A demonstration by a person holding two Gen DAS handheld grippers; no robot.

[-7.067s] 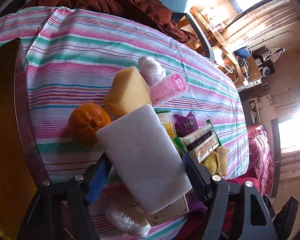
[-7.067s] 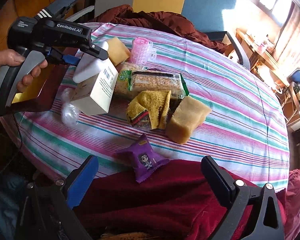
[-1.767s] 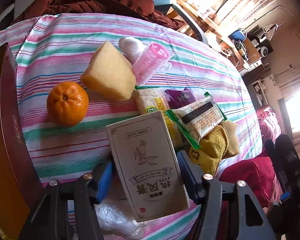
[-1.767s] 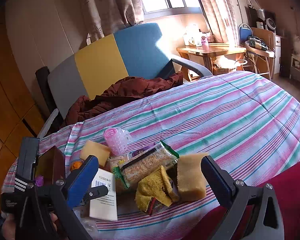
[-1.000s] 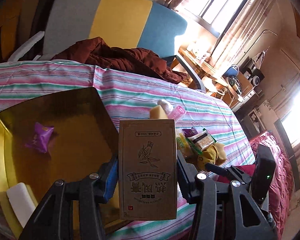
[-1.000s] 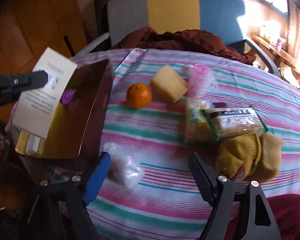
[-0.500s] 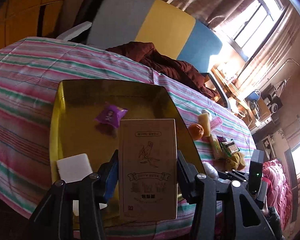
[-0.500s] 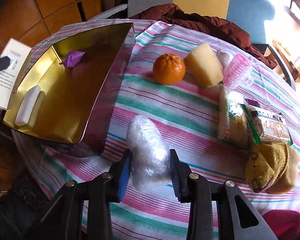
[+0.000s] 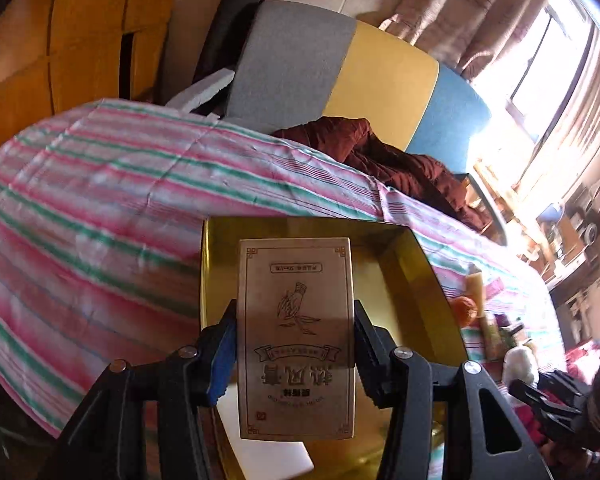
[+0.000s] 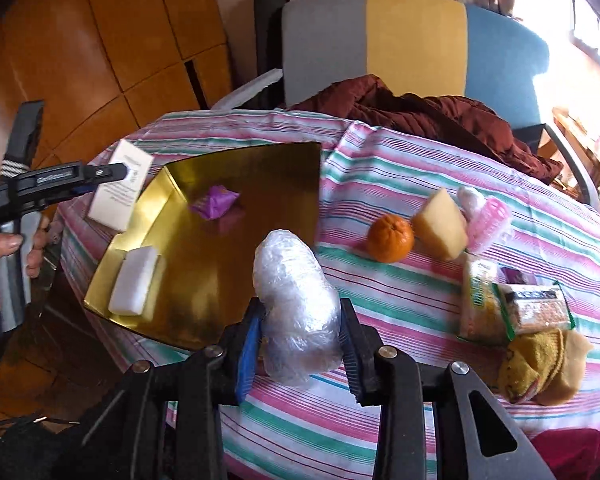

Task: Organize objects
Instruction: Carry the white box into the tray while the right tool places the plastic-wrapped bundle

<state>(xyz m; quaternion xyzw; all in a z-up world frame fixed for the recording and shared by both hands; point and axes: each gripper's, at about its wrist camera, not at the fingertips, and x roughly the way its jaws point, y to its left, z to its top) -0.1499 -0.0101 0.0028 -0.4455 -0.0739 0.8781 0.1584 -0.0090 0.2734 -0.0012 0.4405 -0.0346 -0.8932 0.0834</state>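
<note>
Gripping a box [image 9: 296,336] by its two long sides, the left gripper [image 9: 295,354] holds it upright between the fingers [image 9: 220,354], over the gold tray [image 9: 432,300]. The right gripper [image 10: 298,340] is clamped on a plastic-wrapped bundle [image 10: 296,304], whose top sticks out past the fingertips, above the tray's near edge. In the tray lie a white block [image 10: 134,280] and a purple packet [image 10: 214,201]. An orange [image 10: 391,238] and a sponge [image 10: 440,224] rest on the striped cloth [image 10: 400,312] beside the tray.
</note>
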